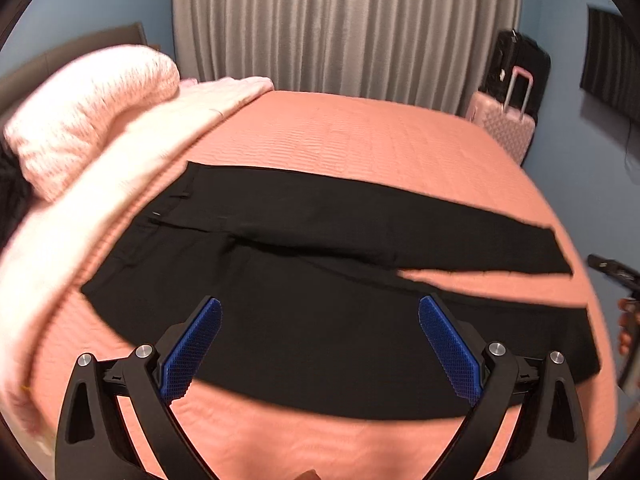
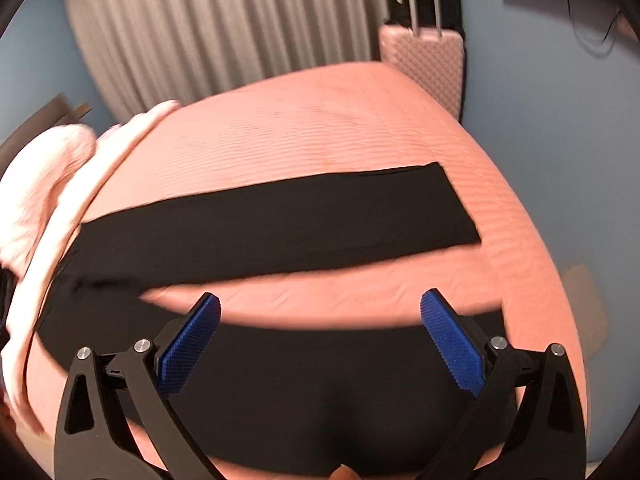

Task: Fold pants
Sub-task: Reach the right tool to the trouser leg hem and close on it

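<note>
Black pants (image 1: 304, 240) lie flat on the salmon bedspread (image 1: 360, 136), waistband at the left, the two legs stretching right with a gap between them. My left gripper (image 1: 320, 312) is open and empty, hovering above the near leg. In the right wrist view the pants (image 2: 280, 220) show both legs, with the far leg's hem at the right. My right gripper (image 2: 320, 308) is open and empty above the near leg and the strip of bedspread (image 2: 320, 120) between the legs. Part of the right gripper also shows in the left wrist view (image 1: 612, 270) at the right edge.
Pale pink bedding (image 1: 92, 120) is heaped at the bed's left side. A pink suitcase (image 1: 504, 124) and a black one (image 1: 520, 60) stand beyond the far right corner. Grey curtains (image 1: 344, 24) hang behind the bed. The bed's right edge drops to a blue floor.
</note>
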`<state>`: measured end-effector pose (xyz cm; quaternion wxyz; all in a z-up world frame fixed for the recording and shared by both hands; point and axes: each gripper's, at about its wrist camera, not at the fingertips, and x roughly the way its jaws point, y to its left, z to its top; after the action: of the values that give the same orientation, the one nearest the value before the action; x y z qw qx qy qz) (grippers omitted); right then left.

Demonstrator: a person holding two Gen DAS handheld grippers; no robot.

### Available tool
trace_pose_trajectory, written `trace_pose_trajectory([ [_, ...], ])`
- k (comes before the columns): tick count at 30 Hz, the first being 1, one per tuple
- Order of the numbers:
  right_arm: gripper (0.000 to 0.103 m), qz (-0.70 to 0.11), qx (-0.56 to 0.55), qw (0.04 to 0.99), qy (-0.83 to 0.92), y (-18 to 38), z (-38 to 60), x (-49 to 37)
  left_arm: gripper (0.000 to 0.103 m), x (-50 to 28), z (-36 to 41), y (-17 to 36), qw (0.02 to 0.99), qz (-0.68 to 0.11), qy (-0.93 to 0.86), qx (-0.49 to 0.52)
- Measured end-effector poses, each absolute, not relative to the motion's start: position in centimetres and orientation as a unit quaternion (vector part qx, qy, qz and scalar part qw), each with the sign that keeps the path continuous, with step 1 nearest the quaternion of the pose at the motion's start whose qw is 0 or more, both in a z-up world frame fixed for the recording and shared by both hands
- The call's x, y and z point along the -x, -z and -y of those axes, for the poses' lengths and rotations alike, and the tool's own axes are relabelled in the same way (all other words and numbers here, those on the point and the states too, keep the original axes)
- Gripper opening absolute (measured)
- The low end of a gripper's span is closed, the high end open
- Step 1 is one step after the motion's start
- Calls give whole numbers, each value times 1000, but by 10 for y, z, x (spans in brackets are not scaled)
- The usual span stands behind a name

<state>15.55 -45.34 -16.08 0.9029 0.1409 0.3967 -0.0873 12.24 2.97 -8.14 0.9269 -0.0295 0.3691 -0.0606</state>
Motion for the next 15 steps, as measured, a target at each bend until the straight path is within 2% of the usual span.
trace_pose_trajectory([
  [3,98,-409,-140,896,100,186,505,-205,98,-154,-27,102,919,-380,74,76],
  [7,98,-433,-125,885,115,222,561,-270,98,-201,-16,135,907,-404,86,85],
  [15,98,-473,-97,874,61,272,605,-338,98,-266,-2,184,887,-435,117,104],
])
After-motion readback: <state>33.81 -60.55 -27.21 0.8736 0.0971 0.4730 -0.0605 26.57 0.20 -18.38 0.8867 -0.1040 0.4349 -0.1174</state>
